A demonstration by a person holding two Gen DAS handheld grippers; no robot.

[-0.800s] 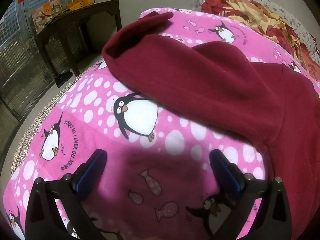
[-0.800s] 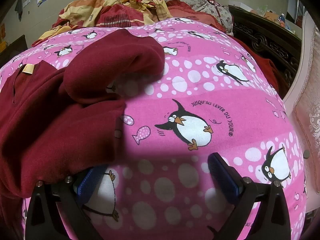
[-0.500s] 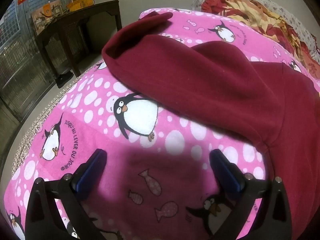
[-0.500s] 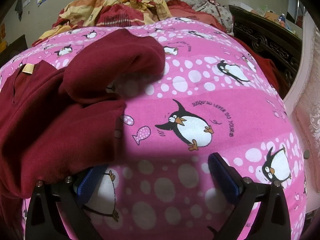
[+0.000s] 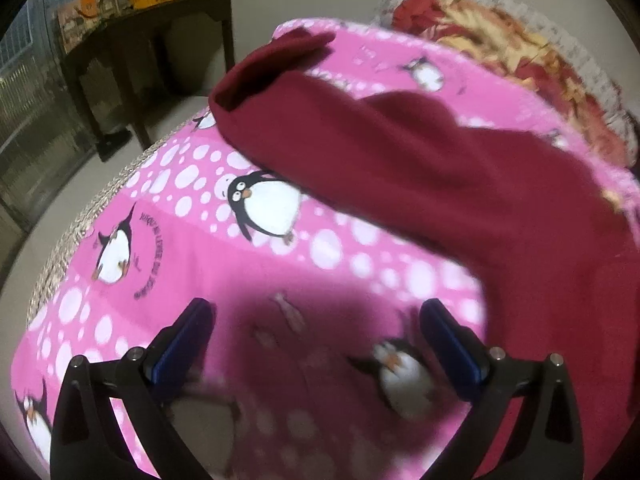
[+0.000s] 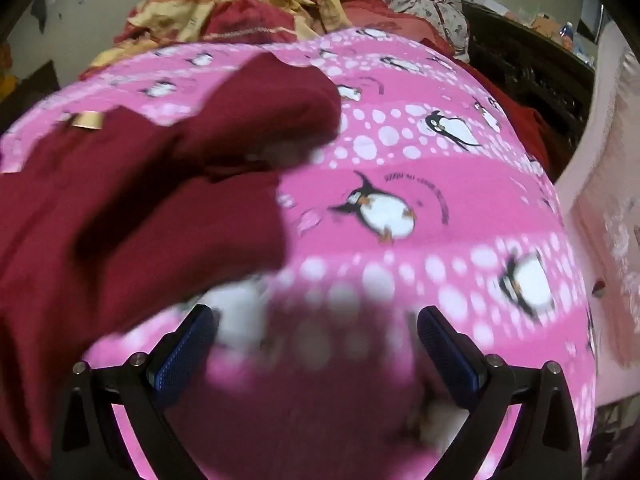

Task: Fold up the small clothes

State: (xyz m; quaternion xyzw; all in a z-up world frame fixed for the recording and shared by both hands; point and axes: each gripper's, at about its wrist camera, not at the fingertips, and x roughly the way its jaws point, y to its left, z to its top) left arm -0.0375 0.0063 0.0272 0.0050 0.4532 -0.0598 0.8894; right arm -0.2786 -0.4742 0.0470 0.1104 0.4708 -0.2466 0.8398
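Observation:
A dark red long-sleeved garment (image 5: pixel 420 168) lies spread on a pink penguin-print blanket (image 5: pixel 200 216). In the left wrist view one sleeve reaches up and to the left, its cuff (image 5: pixel 276 60) near the bed's far edge. My left gripper (image 5: pixel 316 320) is open above bare blanket, below that sleeve. In the right wrist view the garment (image 6: pixel 132 216) fills the left side, with a sleeve (image 6: pixel 280 104) folded over and a tan neck label (image 6: pixel 86 120). My right gripper (image 6: pixel 316 320) is open with only blanket between its fingers; the garment's edge lies just above its left finger (image 6: pixel 188 344).
A dark wooden table (image 5: pixel 148 40) stands off the bed's left edge, beside a metal grille. Rumpled red and yellow bedding (image 6: pixel 248 12) is piled at the far end. A dark carved headboard (image 6: pixel 528 64) and a pale pink cushion (image 6: pixel 608 208) flank the right side.
Both views have gone blurred and shifted. The blanket pattern and the garment sit lower in the frames, so both grippers have moved; both still stand wide open.

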